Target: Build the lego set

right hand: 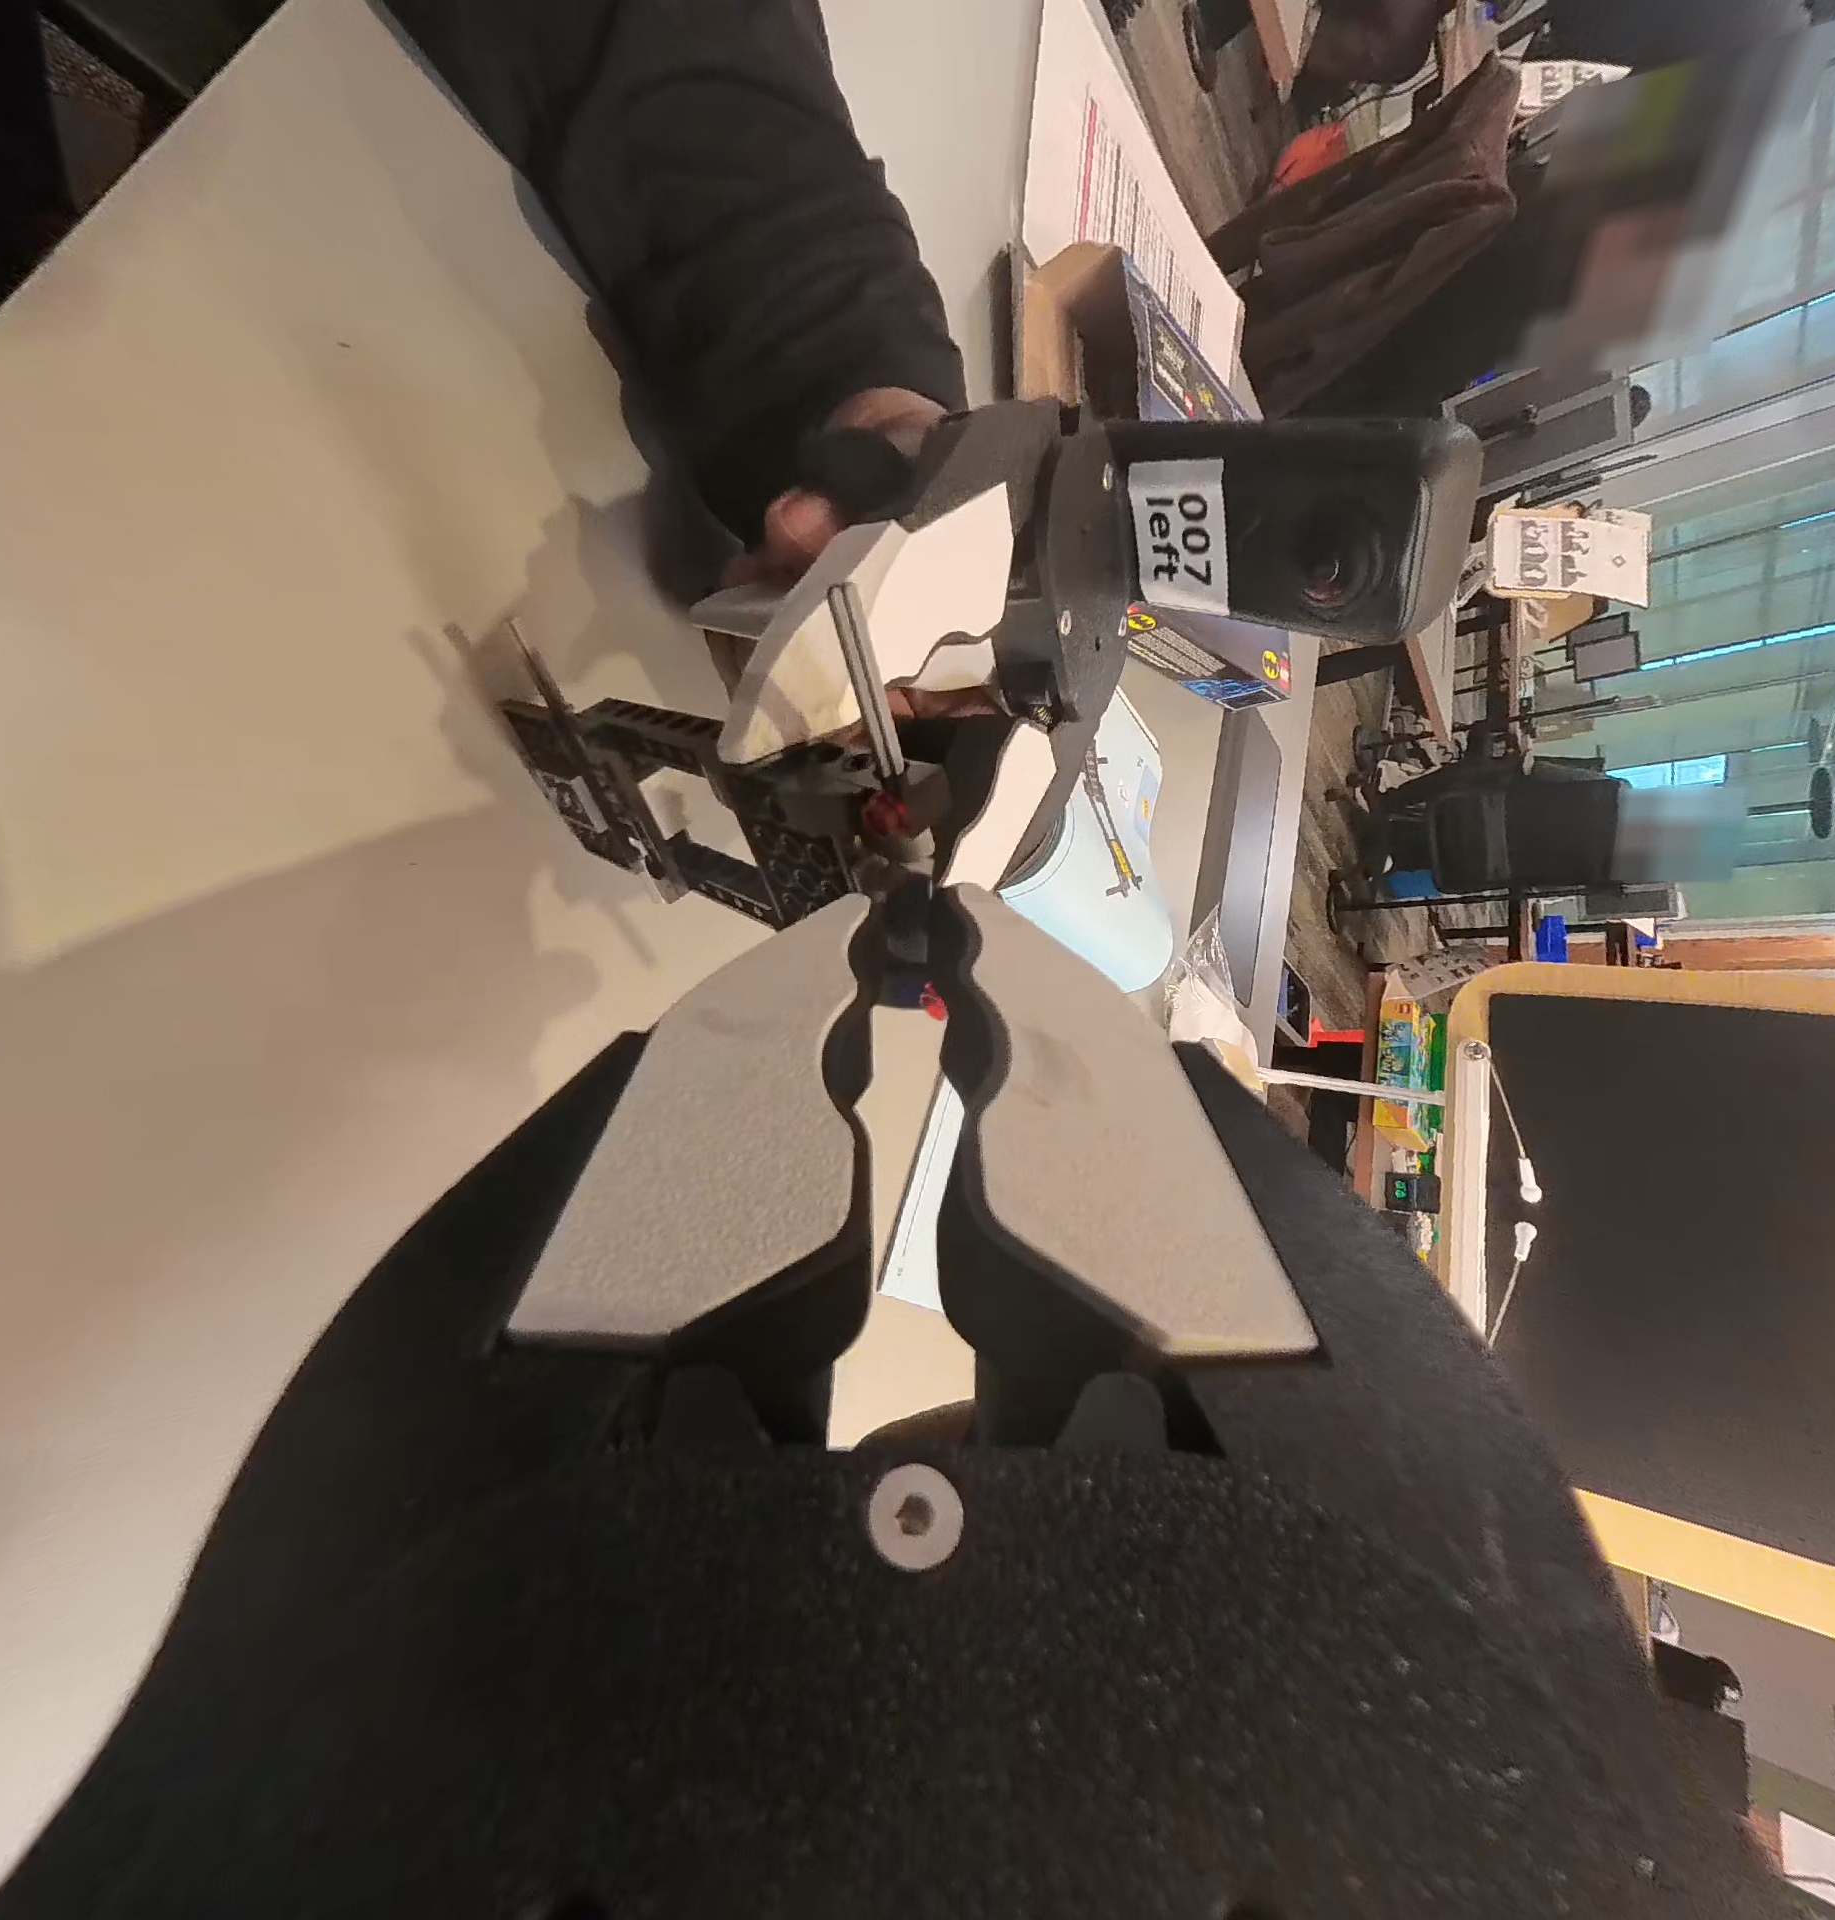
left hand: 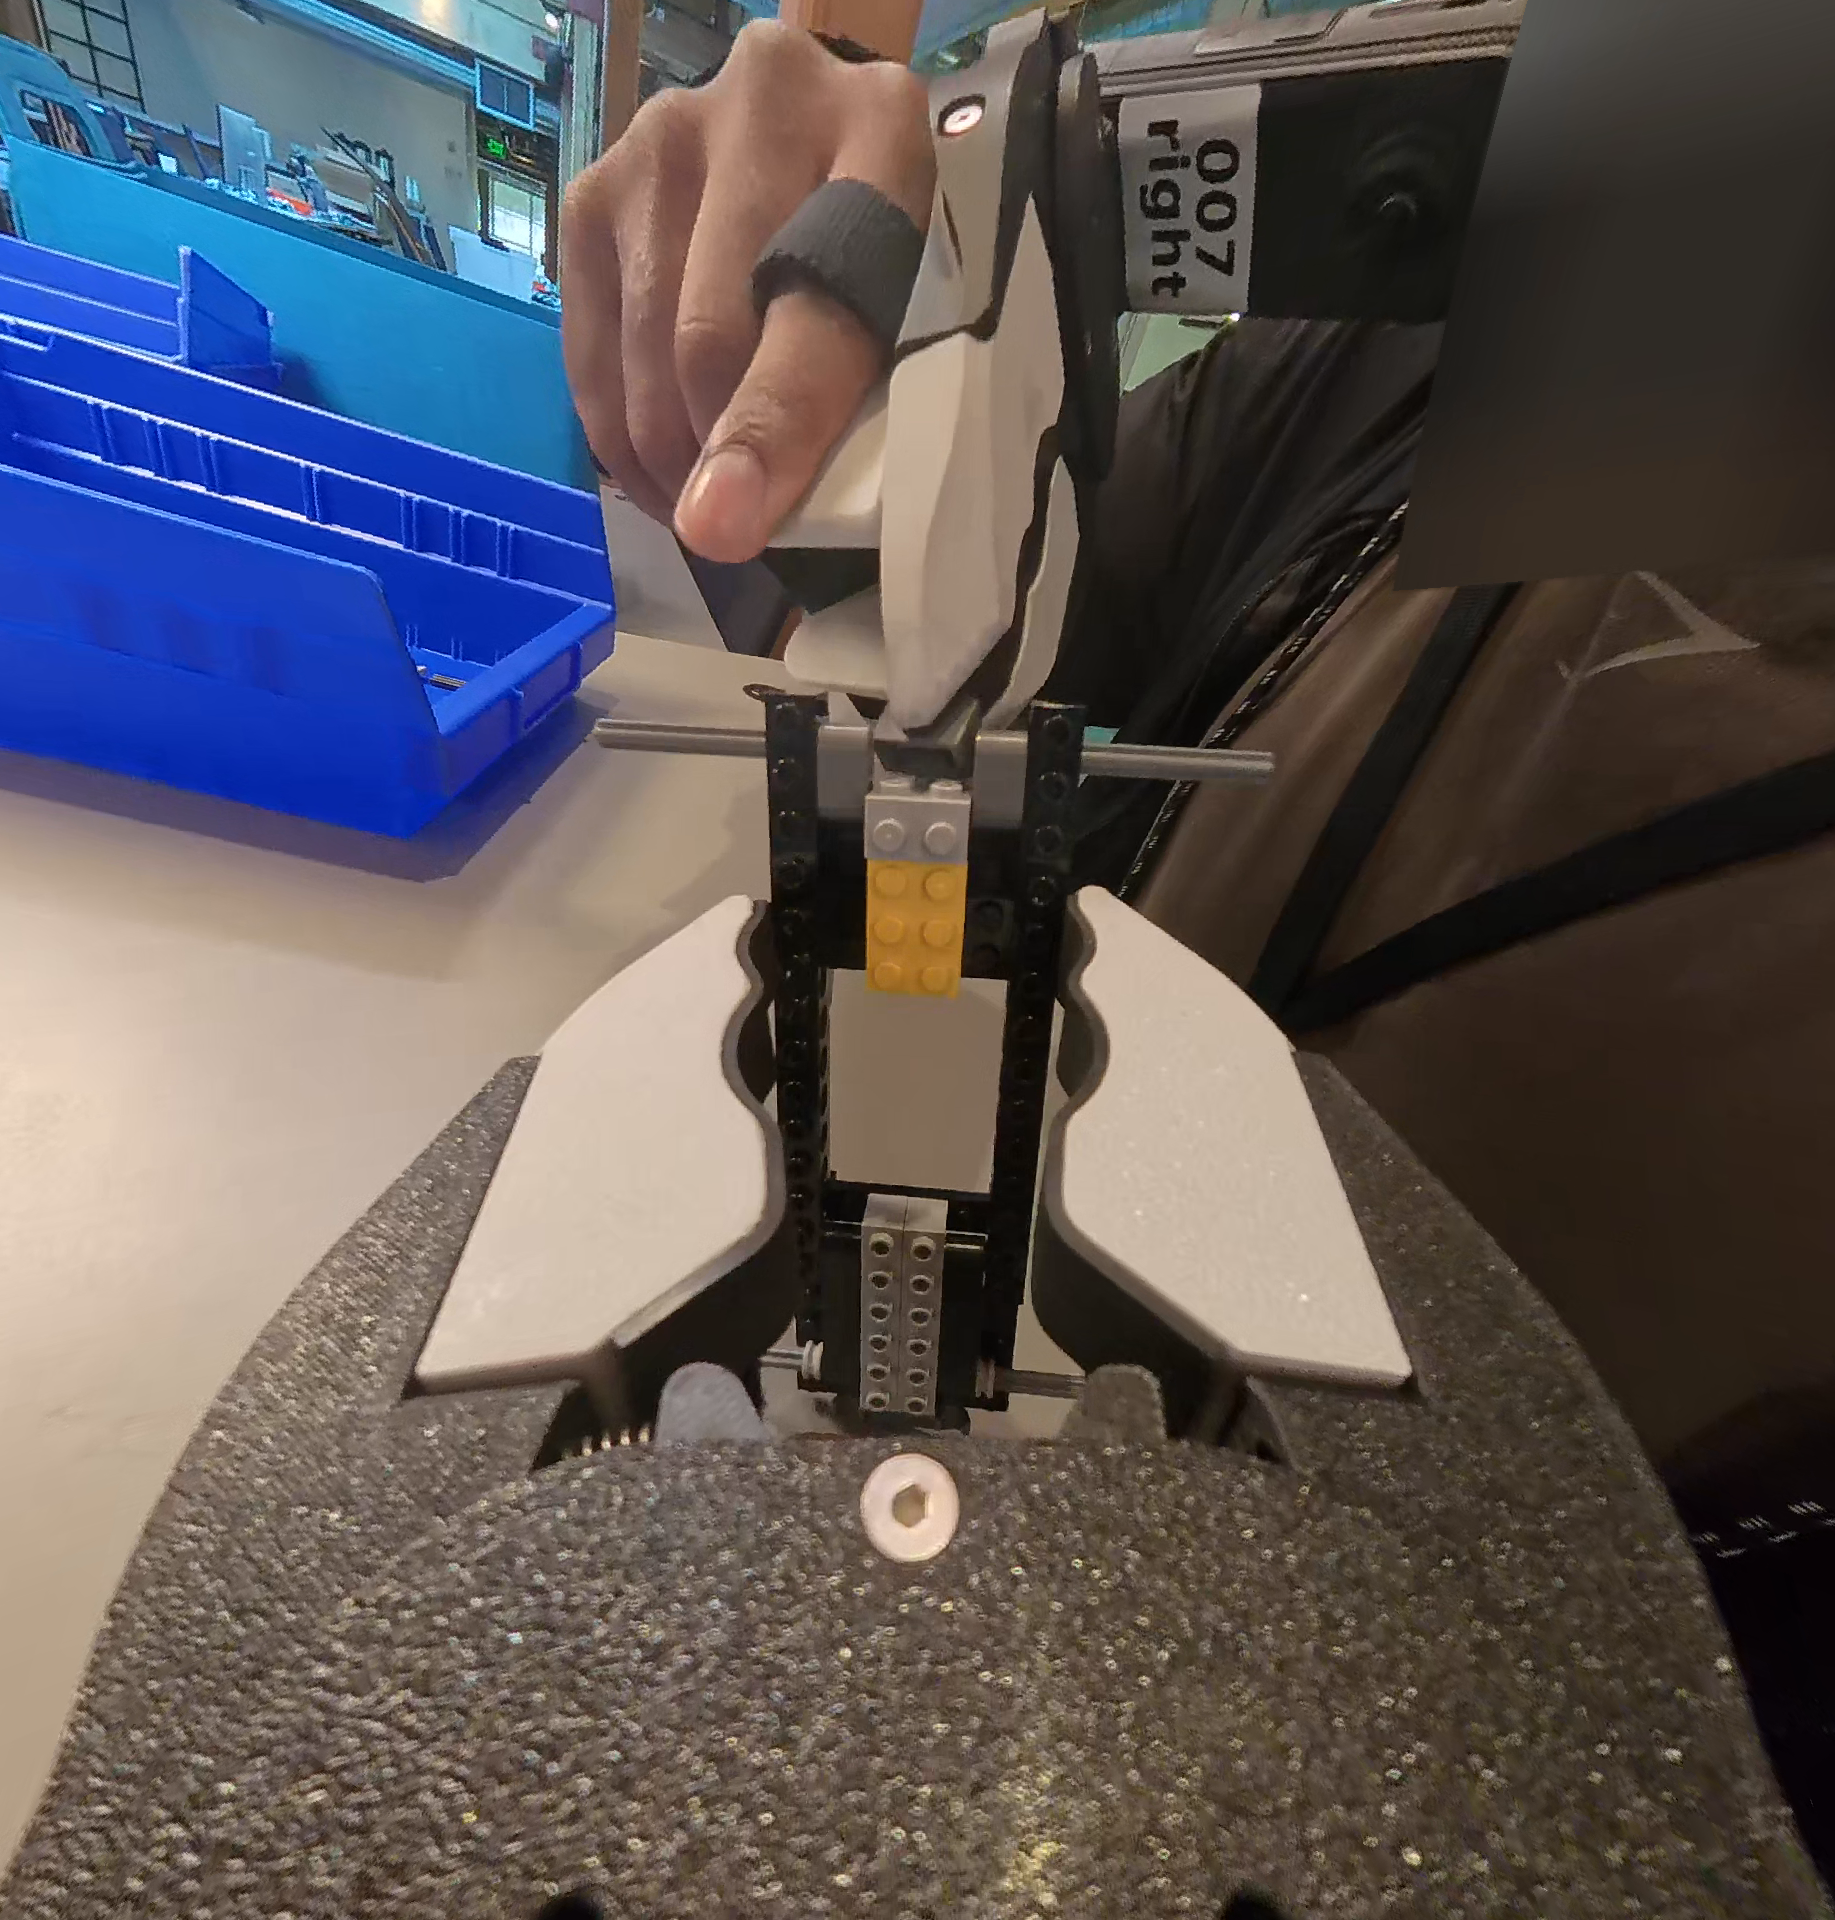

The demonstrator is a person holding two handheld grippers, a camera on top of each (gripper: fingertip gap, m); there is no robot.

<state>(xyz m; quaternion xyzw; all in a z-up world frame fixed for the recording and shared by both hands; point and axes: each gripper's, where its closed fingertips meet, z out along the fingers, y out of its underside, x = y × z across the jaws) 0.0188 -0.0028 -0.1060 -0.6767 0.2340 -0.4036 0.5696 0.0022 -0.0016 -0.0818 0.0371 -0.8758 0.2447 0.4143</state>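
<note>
Jaws of the left gripper (left hand: 913,940) stand fairly wide and are clamped on a black brick frame (left hand: 804,1039), one grey pad against each of its two long black beams, so the frame's long axis runs straight out from the jaws toward twelve o'clock in the left wrist view. Off at ten o'clock a blue bin (left hand: 269,582) sits on the pale tabletop (left hand: 165,1039), well apart from the frame. Between the beams, moving right, a yellow brick (left hand: 915,930) lies just past the fingertips with a small grey brick (left hand: 918,826) touching its far end. Beyond that a grey rod (left hand: 1183,762) crosses the frame from nine to three o'clock, at right angles to the beams. Down onto that far end, from twelve o'clock, comes the right gripper (right hand: 918,914), held in a hand (left hand: 726,312). In its own view its jaws are nearly together, pinching a small dark piece (right hand: 908,925) at the tips, which sits right at the near corner of the frame, at about eleven o'clock. Whether that piece already touches the frame I cannot tell. The right gripper is the nearer one to the rod end, the left one only steadies the beams.
</note>
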